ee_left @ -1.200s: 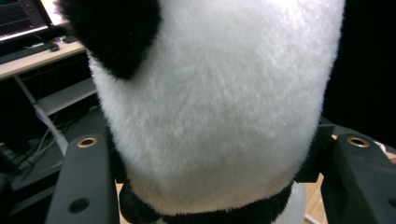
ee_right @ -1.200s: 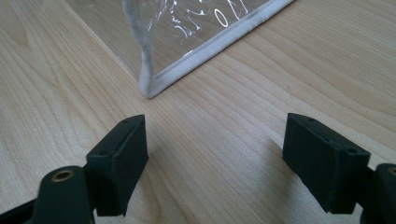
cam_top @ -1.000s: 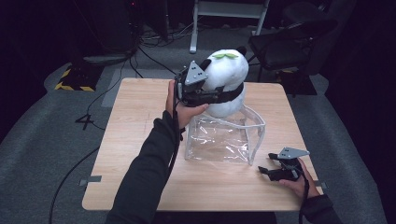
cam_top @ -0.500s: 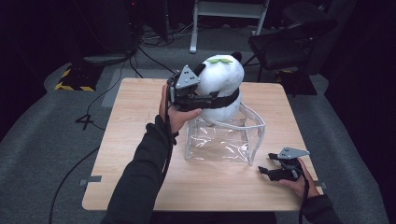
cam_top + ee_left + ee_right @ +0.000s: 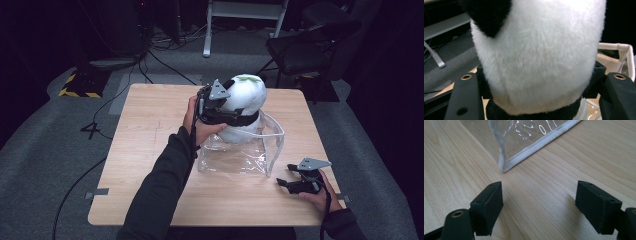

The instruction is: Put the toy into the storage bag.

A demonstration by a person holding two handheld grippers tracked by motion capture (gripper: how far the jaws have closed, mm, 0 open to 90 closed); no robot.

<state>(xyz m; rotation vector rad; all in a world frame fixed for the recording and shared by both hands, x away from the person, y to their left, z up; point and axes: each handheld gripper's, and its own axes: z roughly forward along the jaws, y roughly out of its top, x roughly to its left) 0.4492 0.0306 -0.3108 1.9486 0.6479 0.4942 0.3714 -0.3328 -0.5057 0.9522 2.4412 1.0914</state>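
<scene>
A white and black panda plush [image 5: 245, 97] hangs over the open top of a clear plastic bag [image 5: 235, 157] with white trim, which stands mid-table. My left gripper [image 5: 232, 118] is shut on the plush at its black neck band. In the left gripper view the plush [image 5: 536, 57] bulges between the two jaws of that gripper [image 5: 542, 80], and the bag's rim [image 5: 624, 47] shows at right. My right gripper [image 5: 283, 184] rests open on the table by the bag's near right corner. In the right gripper view that gripper [image 5: 540, 200] holds nothing, and the bag's corner [image 5: 524, 142] lies just ahead.
The wooden table [image 5: 150, 125] has bare room left of the bag and along its front edge. Beyond it on the grey floor are a dark chair [image 5: 310, 50], a white stand [image 5: 245, 20] and cables [image 5: 165, 55].
My left gripper has carried the plush down and slightly right, closer to the bag's open top. The right gripper has stayed where it was, open.
</scene>
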